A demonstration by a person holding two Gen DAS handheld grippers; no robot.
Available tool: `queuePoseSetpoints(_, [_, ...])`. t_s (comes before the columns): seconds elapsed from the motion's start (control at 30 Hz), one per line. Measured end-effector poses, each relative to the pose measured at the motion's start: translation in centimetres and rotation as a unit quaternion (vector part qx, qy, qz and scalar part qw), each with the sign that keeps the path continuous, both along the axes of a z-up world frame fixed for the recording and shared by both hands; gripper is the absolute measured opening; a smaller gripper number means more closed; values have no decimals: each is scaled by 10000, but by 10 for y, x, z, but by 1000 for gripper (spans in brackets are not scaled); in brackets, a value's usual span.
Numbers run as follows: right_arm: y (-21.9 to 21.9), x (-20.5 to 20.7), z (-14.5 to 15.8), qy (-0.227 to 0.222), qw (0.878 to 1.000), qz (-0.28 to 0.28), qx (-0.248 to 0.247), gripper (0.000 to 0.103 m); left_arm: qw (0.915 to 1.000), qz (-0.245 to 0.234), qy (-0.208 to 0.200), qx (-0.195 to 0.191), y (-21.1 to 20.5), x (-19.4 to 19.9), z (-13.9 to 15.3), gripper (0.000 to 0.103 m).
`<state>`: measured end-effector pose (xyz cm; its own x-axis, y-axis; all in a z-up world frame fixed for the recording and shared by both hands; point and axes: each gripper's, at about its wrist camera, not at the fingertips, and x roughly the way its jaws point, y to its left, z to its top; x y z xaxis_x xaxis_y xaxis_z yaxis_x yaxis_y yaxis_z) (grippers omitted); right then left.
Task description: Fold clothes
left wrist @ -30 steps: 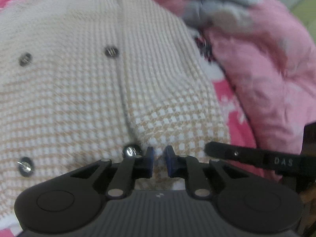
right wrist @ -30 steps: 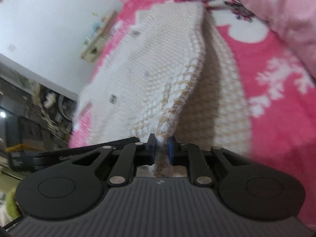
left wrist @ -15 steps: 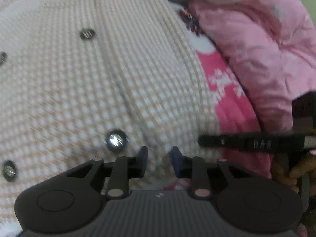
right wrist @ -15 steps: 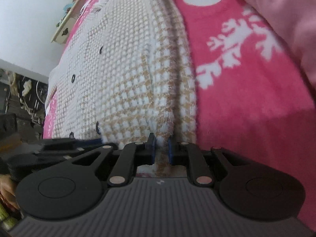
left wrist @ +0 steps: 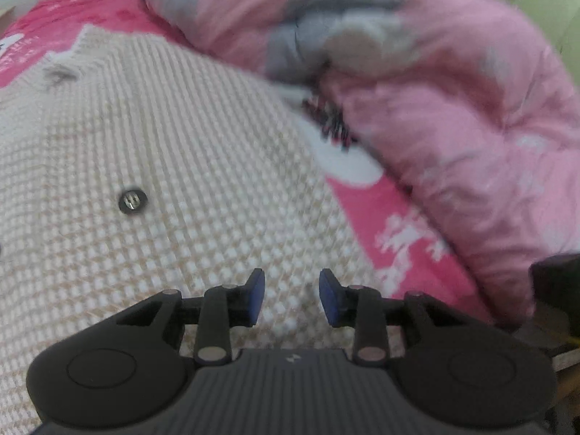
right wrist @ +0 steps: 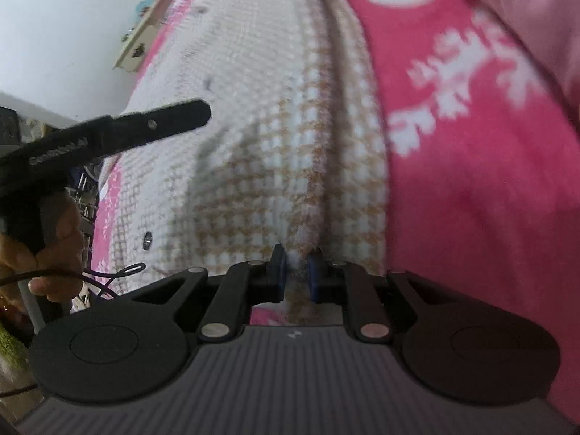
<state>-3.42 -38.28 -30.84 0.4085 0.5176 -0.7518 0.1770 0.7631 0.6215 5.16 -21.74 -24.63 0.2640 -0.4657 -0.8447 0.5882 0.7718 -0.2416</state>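
Observation:
A cream and tan checked knit cardigan [left wrist: 174,166] with dark metal buttons [left wrist: 133,201] lies flat on a pink bed cover [left wrist: 406,232]. My left gripper [left wrist: 291,295] is open and empty just above the cardigan's near hem. In the right wrist view the cardigan [right wrist: 261,116] has its right side folded inward, with a fold ridge running away from me. My right gripper [right wrist: 296,272] is nearly closed on the hem of that folded edge. The left gripper's finger [right wrist: 159,127] shows at the left of the right wrist view, above the cardigan.
A bunched pink quilt [left wrist: 453,108] with a grey patch [left wrist: 326,25] lies to the right of the cardigan. A white wall [right wrist: 65,18] and a small wooden shelf [right wrist: 145,36] are beyond the bed's far left. A hand [right wrist: 47,246] holds the left gripper's handle.
My left gripper let go of the hem, opened wide and lifted away. My right gripper laid the folded edge down flat and loosened slightly on it.

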Motion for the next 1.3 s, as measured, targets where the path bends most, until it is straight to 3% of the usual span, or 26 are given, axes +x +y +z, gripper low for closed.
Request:
queuePoseSetpoints(0.1, [0,1,-2,-27,9999,106,-57,11,9978,-355,-236,516,-10,-12,-18,34])
queuePoseSetpoints(0.27, [1,-11,27,-184,9967,312,-731,17,9935,-618,-685,672,-12,-30,-20,38])
queuePoseSetpoints(0.4, [4,-13,67,-1027,9774,205,-1837,16,9924,-649,-824,652,-7,-37,-19,42])
queuePoseSetpoints(0.53, [21,1,77,-1920,9590,488,-2025,15,9889,-783,-1006,769,-7,-49,-19,45])
queuePoseSetpoints(0.63, [29,14,49,-1720,9564,626,-2274,13,9879,-816,-1052,793,-3,-55,-20,46])
queuePoseSetpoints(0.8, [26,21,51,-1236,9609,173,-2473,12,9906,-625,-993,696,2,-54,-23,50])
queuePoseSetpoints(0.93, [30,41,75,-1844,9451,78,-2696,12,9940,-344,-815,643,5,-51,-23,53])
queuePoseSetpoints(1.0, [33,66,74,-2001,9433,12,-2648,11,9943,-289,-807,632,5,-51,-23,53])
queuePoseSetpoints(1.13, [28,121,35,-1772,9480,-181,-2639,10,9951,-192,-781,582,8,-52,-25,53])
queuePoseSetpoints(1.2, [14,142,10,-1507,9545,-252,-2560,2,9955,-161,-755,552,9,-51,-25,54])
queuePoseSetpoints(1.3, [0,143,31,-1487,9634,-464,-2181,5,9963,-141,-701,482,11,-49,-24,54])
